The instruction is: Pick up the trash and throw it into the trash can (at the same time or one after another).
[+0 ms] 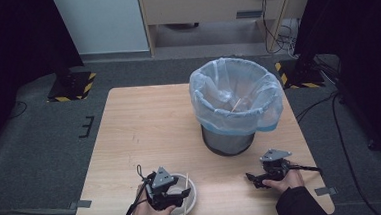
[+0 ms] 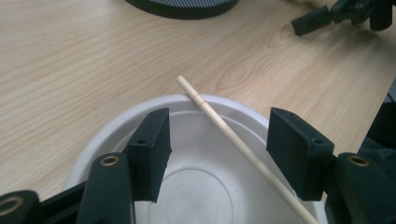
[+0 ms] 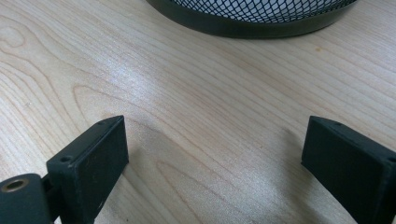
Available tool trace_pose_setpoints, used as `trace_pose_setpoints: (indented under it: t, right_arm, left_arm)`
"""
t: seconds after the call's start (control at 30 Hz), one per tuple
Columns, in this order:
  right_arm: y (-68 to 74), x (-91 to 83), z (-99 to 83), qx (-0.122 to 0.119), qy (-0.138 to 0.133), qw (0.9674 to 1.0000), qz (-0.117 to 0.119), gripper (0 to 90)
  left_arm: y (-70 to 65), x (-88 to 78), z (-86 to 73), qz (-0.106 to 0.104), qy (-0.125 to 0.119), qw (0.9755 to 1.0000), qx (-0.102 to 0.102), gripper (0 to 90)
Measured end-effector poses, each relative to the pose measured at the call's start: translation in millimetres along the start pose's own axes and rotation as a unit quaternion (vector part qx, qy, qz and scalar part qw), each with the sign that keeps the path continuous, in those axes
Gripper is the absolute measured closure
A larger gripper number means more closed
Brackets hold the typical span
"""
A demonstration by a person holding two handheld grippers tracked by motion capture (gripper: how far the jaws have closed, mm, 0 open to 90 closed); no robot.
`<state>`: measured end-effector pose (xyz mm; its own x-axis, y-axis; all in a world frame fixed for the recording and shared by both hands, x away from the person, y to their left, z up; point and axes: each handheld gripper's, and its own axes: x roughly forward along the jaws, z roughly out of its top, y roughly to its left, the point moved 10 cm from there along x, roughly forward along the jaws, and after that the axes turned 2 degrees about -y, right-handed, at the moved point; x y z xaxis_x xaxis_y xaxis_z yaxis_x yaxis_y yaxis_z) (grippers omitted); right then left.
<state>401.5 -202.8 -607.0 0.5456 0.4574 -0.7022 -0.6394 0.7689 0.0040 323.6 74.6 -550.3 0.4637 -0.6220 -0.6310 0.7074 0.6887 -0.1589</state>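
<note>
Here the left tool hangs over a white bowl at the lower middle of the high view, its jaws apart on either side of a thin wooden chopstick and not pressing on it. The chopstick lies slanted across the bowl, its upper end resting over the far rim and reaching out above the desk. I judge it very light and stiff, but smooth and round, so it may roll or slip between the pads; a hold near the middle of the stick, where it spans the hollow of the bowl, seems the safest. The bowl looks light too and could slide if it is pushed; besides the stick it seems to hold nothing. In the upper right part of the desk stands a black mesh bin lined with a pale blue bag; a thin stick-like thing lies inside. The right tool rests low on the desk at the lower right, jaws wide apart with nothing between them.
</note>
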Motion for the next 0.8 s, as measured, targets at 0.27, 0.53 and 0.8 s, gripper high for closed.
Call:
trace_pose_setpoints:
  t: [0.27,0.53,0.8]
  right_arm:
    - [0.2,-0.1,-0.1,0.000,0.001,1.0000,0.000,7.3]
    - [0.2,-0.1,-0.1,0.000,0.001,1.0000,0.000,7.3]
    - [0.2,-0.1,-0.1,0.000,0.001,1.0000,0.000,7.3]
  left_arm:
    - [4.4,1.8,-6.6,0.009,0.023,0.9997,0.001,47.3]
    - [10.2,2.6,-8.6,0.012,0.032,0.9994,-0.002,57.2]
    - [14.5,5.1,-7.6,0.011,0.034,0.9993,-0.009,67.2]
